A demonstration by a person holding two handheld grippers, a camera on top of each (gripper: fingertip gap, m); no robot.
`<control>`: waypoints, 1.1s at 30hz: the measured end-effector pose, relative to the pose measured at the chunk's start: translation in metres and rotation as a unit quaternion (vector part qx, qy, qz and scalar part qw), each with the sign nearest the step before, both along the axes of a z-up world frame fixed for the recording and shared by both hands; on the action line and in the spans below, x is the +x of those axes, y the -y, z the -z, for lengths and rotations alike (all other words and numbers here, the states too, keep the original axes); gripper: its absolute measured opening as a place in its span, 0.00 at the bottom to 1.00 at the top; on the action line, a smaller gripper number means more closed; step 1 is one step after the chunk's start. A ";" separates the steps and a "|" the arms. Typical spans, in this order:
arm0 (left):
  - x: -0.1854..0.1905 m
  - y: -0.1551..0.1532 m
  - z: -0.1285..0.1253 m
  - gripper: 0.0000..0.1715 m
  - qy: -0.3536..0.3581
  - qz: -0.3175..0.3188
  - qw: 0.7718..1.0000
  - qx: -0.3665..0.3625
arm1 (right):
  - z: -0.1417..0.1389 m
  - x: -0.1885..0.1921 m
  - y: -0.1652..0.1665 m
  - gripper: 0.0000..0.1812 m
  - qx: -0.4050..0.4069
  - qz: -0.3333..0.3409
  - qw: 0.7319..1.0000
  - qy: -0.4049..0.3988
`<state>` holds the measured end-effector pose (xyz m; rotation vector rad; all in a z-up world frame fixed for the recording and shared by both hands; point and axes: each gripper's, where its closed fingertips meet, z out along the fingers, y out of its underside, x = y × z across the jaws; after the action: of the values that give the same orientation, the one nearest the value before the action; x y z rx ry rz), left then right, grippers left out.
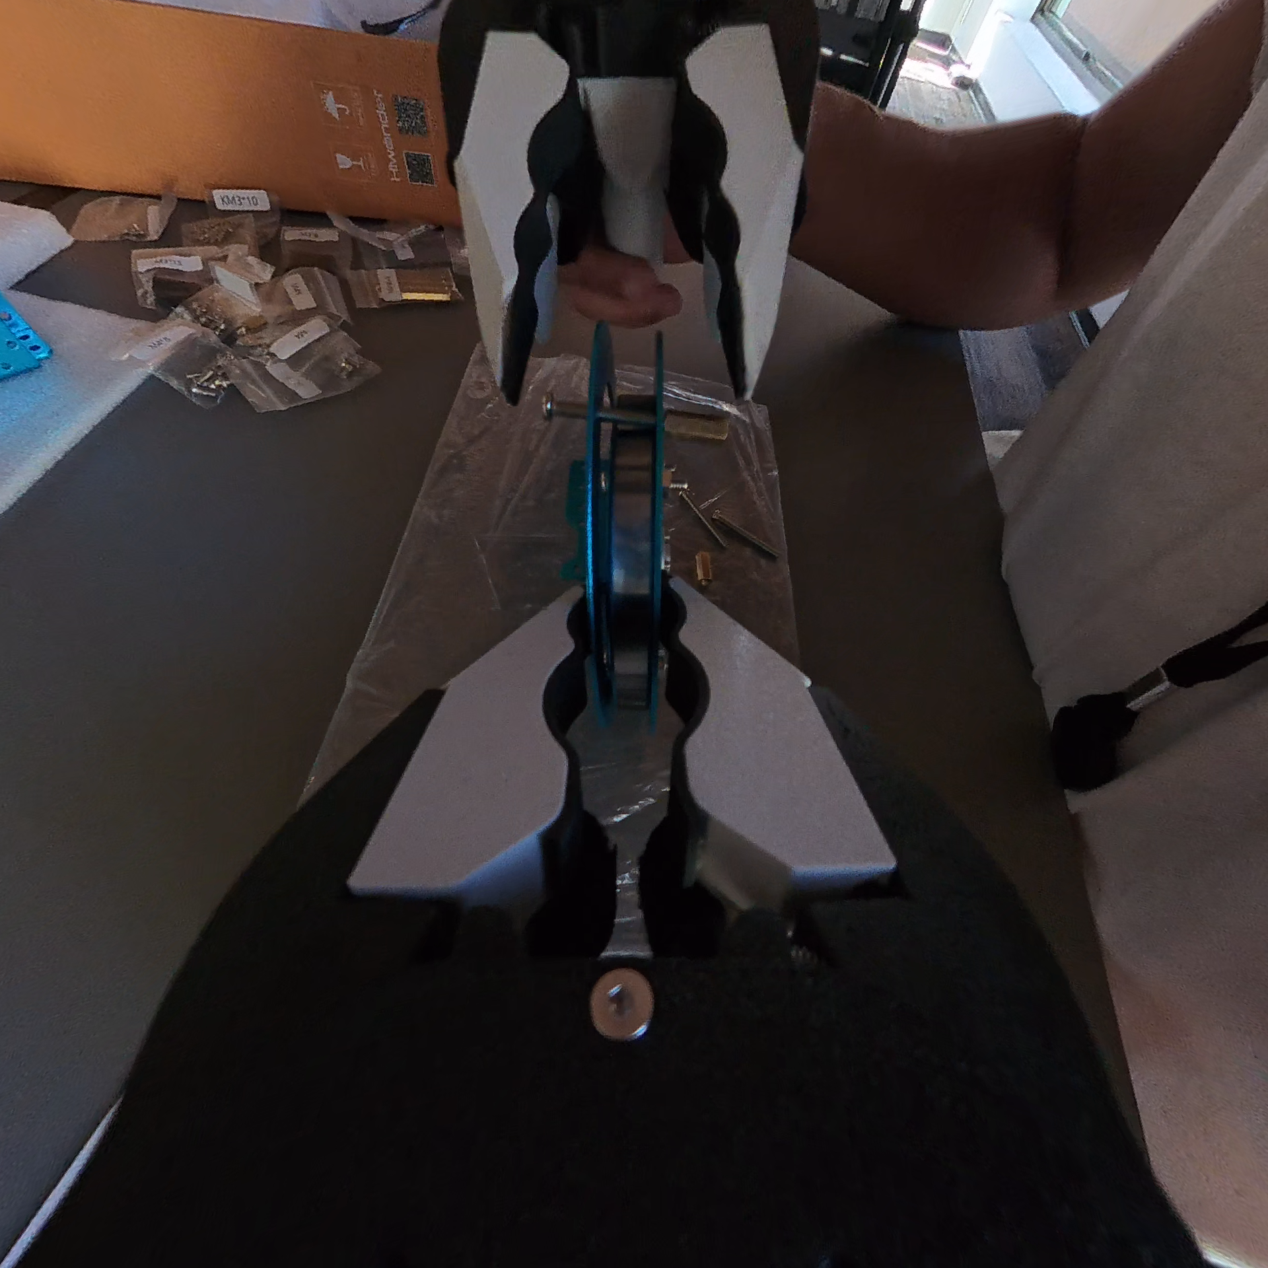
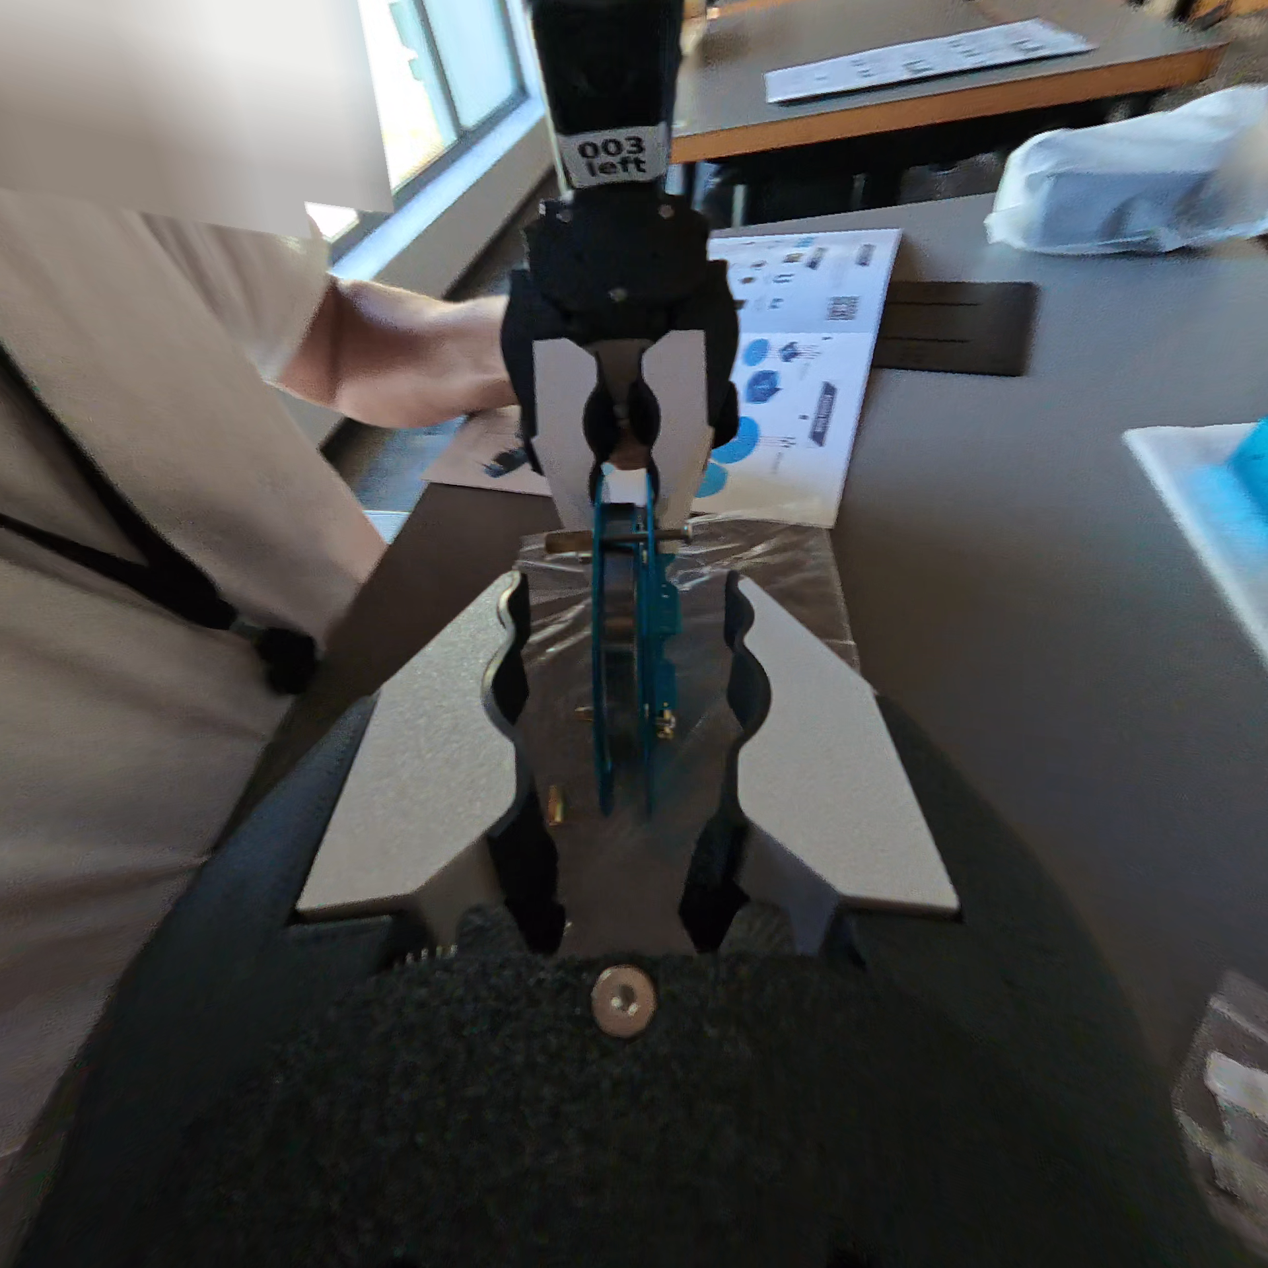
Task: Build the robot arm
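Screw bags (image 1: 247, 295): far left on the dark table (image 1: 206, 617); small clear packets with white labels, below a long orange carton (image 1: 206, 116) bearing printed marks and code squares. The writing is left unquoted.
Left gripper (image 1: 626, 659): clenched on the near edge of the blue disc assembly (image 1: 621, 521), both pads pressing its two thin plates.
Blue disc assembly: held upright on edge above a clear plastic sheet (image 1: 480, 521), with a long bolt (image 1: 583, 410) and brass standoff (image 1: 700, 425) crossing its far end.
Right gripper (image 2: 624, 693): released, jaws spread wide either side of the disc, touching nothing.
Loose hardware (image 1: 727, 528): screws and a brass spacer lie on the sheet just right of the disc.
Instruction sheet (image 2: 803, 370): printed diagrams, farther right.
Risk: held at one edge only, the disc could pivot or slip; the bolt looks unsecured and might slide out.
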<state>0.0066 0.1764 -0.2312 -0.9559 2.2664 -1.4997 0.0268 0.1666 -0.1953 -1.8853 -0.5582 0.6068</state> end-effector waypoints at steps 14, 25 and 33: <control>-0.001 0.001 0.000 0.10 -0.011 -0.012 1.000 0.002 | -0.002 -0.021 -0.004 0.23 0.060 -0.043 0.997 0.013; -0.001 0.002 0.000 0.10 -0.009 -0.011 1.000 0.009 | -0.004 -0.018 -0.007 0.17 0.054 -0.044 0.997 -0.025; -0.001 0.002 0.000 0.10 -0.011 -0.013 1.000 0.007 | -0.006 -0.017 0.004 0.43 0.033 0.012 0.999 0.006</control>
<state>0.0056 0.1744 -0.2315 -0.9985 2.2673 -1.4670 0.0094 0.1630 -0.1890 -1.8320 -0.5561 0.5563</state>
